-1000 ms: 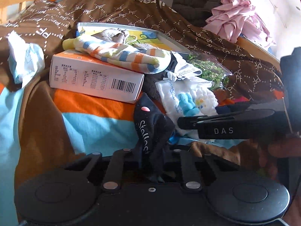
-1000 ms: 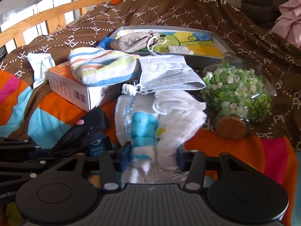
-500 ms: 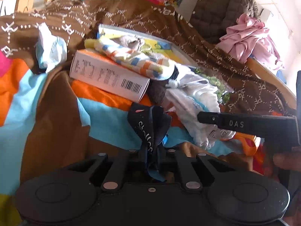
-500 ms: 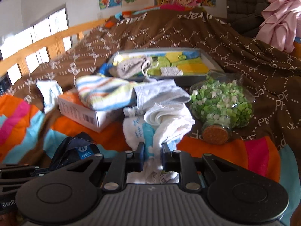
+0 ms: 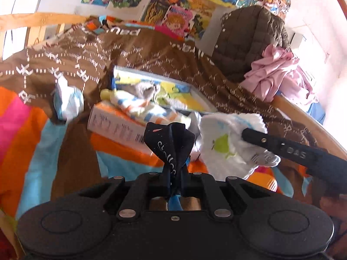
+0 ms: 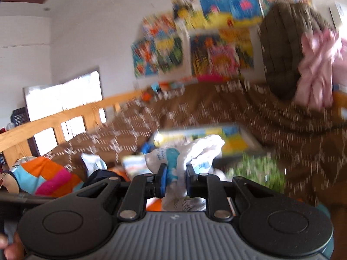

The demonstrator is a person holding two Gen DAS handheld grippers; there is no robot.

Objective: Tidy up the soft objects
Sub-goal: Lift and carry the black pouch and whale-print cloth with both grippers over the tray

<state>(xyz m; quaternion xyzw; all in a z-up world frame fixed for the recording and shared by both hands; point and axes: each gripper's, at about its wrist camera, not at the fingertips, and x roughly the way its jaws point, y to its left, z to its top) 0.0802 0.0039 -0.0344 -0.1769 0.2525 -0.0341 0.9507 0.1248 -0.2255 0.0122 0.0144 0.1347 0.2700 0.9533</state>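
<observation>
My left gripper [image 5: 174, 183] is shut on a black cloth [image 5: 170, 143] with white lettering, held up above the bed. My right gripper [image 6: 175, 181] is shut on a white cloth [image 6: 186, 158] with blue print, lifted off the bedding. In the left wrist view that white cloth [image 5: 225, 143] hangs from the right gripper's black finger [image 5: 282, 147] at the right. A striped sock [image 5: 138, 108] lies on a white and orange box [image 5: 112, 125]. Behind them a flat tray [image 5: 195, 93] holds a grey cloth [image 5: 145, 90].
A brown patterned duvet [image 5: 151, 52] and a bright striped blanket [image 5: 32, 130] cover the bed. A crumpled white and blue wrapper [image 5: 68, 103] lies at the left. A green-filled jar [image 6: 258, 169] sits blurred at the right. A wooden rail [image 6: 54, 121] lines the bed; pink clothes [image 5: 279, 73] hang at the right.
Both grippers have closed on their cloths and risen off the bed, tilting upward so the wall posters come into view. The white cloth has left the pile.
</observation>
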